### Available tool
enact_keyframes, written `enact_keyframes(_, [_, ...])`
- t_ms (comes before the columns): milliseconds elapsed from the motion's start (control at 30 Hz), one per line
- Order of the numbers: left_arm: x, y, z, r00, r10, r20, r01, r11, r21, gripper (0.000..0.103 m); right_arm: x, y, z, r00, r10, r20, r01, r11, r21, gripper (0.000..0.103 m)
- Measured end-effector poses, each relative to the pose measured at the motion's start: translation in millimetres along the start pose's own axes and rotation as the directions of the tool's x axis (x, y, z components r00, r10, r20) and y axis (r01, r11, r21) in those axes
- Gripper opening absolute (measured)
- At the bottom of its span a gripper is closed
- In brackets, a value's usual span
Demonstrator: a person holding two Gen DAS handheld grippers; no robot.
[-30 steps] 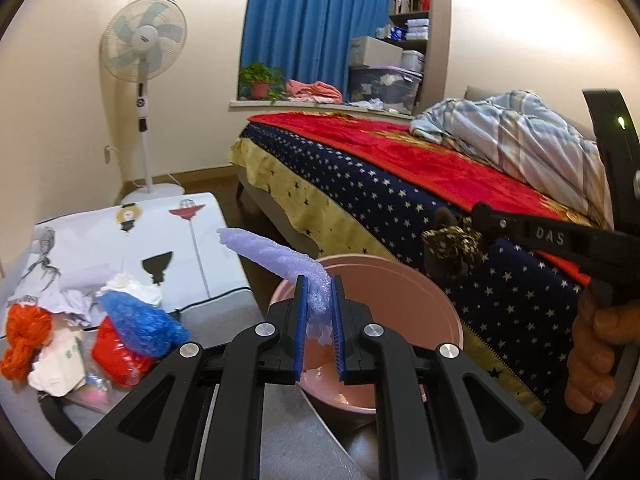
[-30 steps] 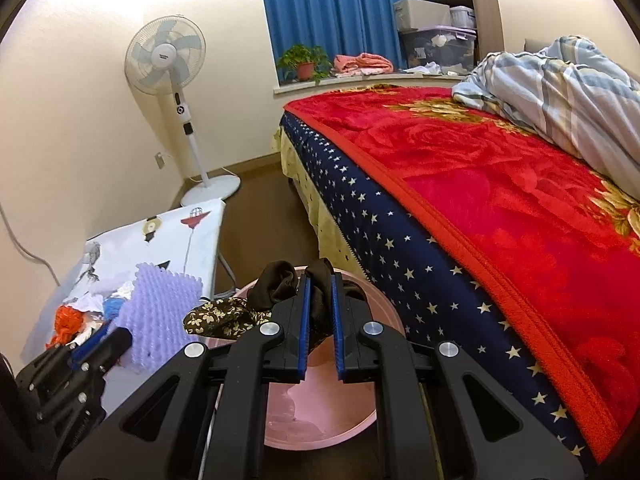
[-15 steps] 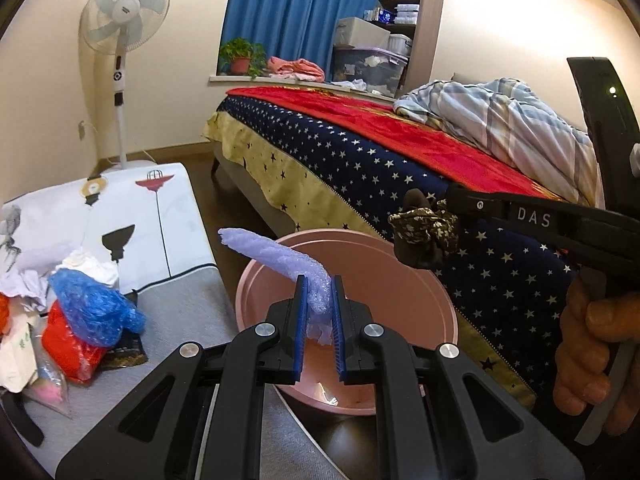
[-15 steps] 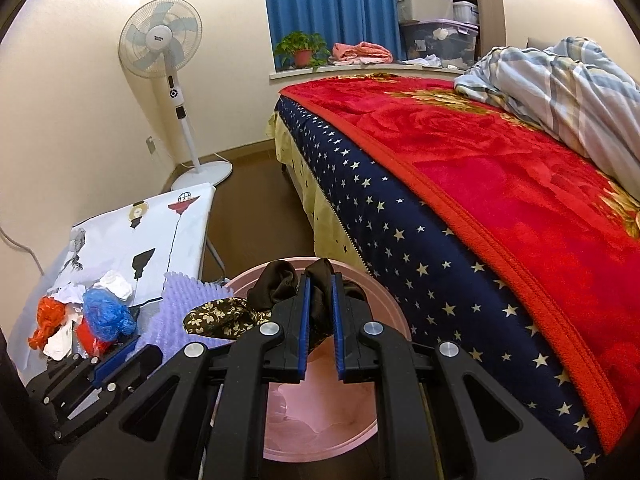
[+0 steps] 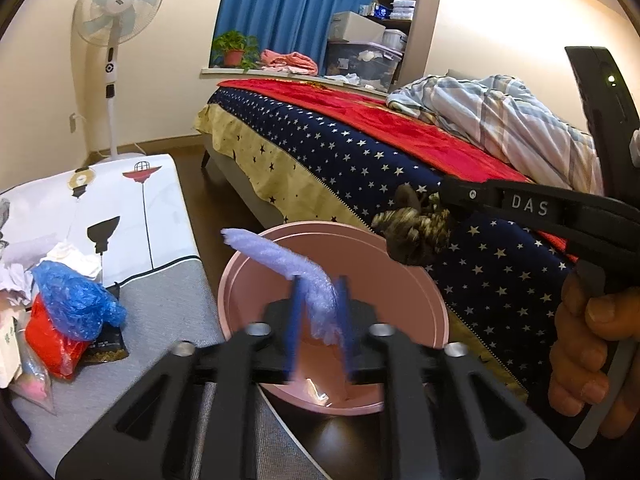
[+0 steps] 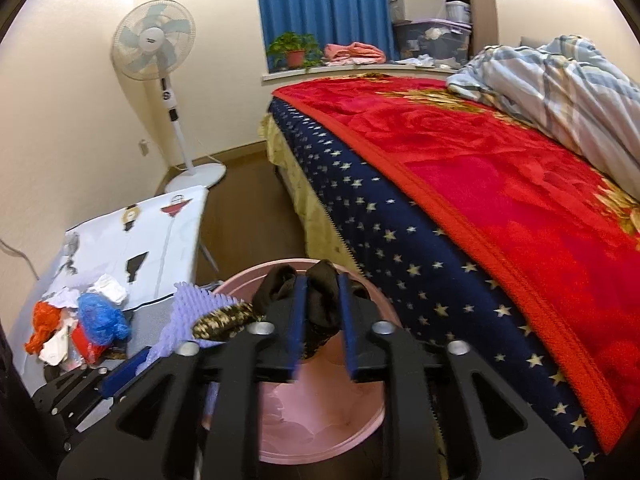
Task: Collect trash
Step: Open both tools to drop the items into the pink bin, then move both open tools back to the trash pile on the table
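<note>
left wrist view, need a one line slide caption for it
Left hand-held gripper opening around a purple foam strip above the pink bin, beside the trash pile.

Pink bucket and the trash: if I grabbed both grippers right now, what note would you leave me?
Left gripper: jaws opening over the pink bucket, purple foam sheet between them, slipping free.
Right gripper: jaws opening too, dark patterned cloth between them, above the same bucket.
Done: both pieces carried to the bucket; release underway.
Left: let both drop in, then fetch the pile on the side table: blue plastic bag, red bag, white paper scraps.
</note>
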State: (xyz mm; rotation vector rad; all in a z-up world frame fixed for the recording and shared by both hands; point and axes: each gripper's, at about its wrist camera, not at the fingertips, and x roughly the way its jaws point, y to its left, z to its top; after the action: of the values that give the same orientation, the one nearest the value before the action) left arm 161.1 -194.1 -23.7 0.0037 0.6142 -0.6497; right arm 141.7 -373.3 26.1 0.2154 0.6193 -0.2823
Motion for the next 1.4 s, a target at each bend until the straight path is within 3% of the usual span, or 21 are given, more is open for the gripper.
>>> enact_keyframes(33, [0, 0, -1, 1.000, 0.003, 0.001, -0.003, 1.000, -0.002, 0.038, -2, -1, 0, 1.000, -0.004, 0.008, 0.004, 1.000, 0.008, 0.039])
enact_keyframes(67, [-1, 1, -1, 1.000, 0.009, 0.000, -0.009, 1.000, -0.005, 0.038, -3, -2, 1, 1.000, -0.005, 0.012, 0.005, 1.000, 0.010, 0.040])
enact_keyframes(567, [-37, 17, -1, 0.995, 0.095, 0.042, -0.095, 0.995, -0.019, 0.038, -16, 11, 1, 0.997, 0.047, 0.053, -0.046, 0.999, -0.022, 0.041])
enact_keyframes(833, [-69, 42, -3, 0.980, 0.186, 0.077, -0.180, 0.981, -0.075, 0.038, -29, 26, 0, 0.990, 0.110, 0.087, -0.106, 0.993, -0.046, 0.041])
enact_keyframes(1033, [-85, 71, -8, 0.952, 0.299, 0.072, -0.285, 0.946, -0.155, 0.038, -25, 43, -4, 0.982, 0.171, 0.077, -0.168, 0.985, -0.045, 0.041])
enact_keyframes(1267, [-98, 102, -12, 0.904, 0.424, 0.062, -0.399, 0.886, -0.237, 0.038, -15, 79, -13, 0.957, 0.283, 0.057, -0.278, 0.957, -0.083, 0.040])
enact_keyframes(1400, [-105, 116, -17, 0.868, 0.493, 0.061, -0.461, 0.845, -0.271, 0.038, -5, 100, -19, 0.937, 0.346, 0.036, -0.342, 0.936, -0.088, 0.040])
